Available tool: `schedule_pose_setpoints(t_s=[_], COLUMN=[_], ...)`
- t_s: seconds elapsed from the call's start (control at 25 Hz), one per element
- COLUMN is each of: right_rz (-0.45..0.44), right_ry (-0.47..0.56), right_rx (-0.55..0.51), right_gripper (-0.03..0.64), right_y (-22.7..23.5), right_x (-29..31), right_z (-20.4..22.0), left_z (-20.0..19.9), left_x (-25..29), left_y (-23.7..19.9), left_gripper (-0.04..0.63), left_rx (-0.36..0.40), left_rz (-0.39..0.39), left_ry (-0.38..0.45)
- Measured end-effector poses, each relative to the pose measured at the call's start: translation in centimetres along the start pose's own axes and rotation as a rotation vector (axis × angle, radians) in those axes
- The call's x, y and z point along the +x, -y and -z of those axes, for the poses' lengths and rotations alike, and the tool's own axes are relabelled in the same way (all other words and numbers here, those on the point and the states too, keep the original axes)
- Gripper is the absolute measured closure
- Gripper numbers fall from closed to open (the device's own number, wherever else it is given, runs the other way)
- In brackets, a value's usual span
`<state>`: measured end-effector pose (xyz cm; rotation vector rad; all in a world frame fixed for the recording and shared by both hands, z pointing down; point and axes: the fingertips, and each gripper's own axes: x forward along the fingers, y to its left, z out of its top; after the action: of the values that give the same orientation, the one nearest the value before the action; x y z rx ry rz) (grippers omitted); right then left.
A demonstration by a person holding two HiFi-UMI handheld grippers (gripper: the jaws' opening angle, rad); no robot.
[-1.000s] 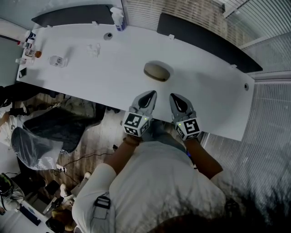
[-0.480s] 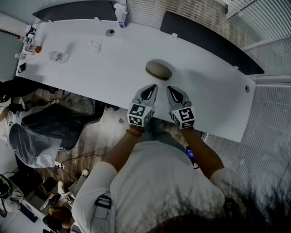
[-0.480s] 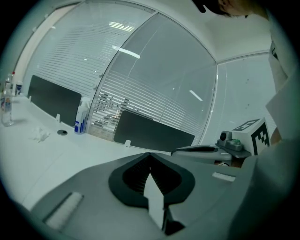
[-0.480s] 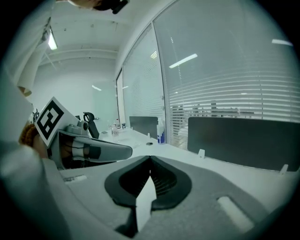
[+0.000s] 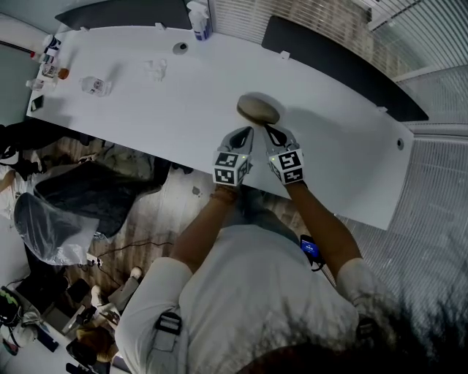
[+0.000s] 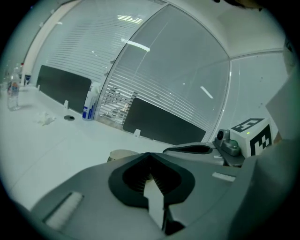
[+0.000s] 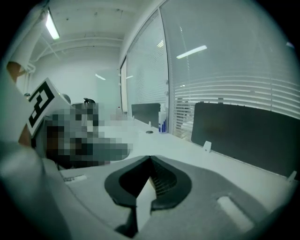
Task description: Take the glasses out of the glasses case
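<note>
- A long white counter point(image 5: 131, 102) is seen stretching across the room, with dark divider panels point(image 5: 340, 62) fixed along its far edge.
- A spray bottle point(image 5: 199, 18) is stood at that far edge, and a round cable grommet point(image 5: 180, 48) is set into the top near it.
- Small bottles point(image 5: 47, 64) are grouped at the counter's left end.
- Slatted blinds point(image 7: 234, 70) are lowered behind glass walls.
- A wood-patterned floor point(image 5: 157, 219) is shown beneath the counter's near edge.
- A ceiling strip light point(image 7: 51, 26) is lit.

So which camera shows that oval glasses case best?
The head view: the whole closed glasses case lies on the white table. The left gripper view catches only a sliver above its jaws; the right gripper view shows none of it.
</note>
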<state>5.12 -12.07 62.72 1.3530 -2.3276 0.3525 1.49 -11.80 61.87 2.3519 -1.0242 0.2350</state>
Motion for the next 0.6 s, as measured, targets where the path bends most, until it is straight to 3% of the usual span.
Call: schedule_pose_setpoints(t_s=[0.28,0.6], right_rz=[0.000,-0.001], right_ry=[-0.067,-0.074], right_rx=[-0.014,-0.049], right_gripper=[0.618,0.618], right_y=[-0.3,-0.3], right_x=[2.8,2.8], right_z=[2.5,2.5], left_z=[2.6,2.8], left_x=[2.1,2.2], left_y=[-2.1,-2.7], left_gripper=[0.594,0.594], left_rx=[-0.051,-0.062], left_rz=[-0.054,-0.061], left_ry=[-0.044,-0.052])
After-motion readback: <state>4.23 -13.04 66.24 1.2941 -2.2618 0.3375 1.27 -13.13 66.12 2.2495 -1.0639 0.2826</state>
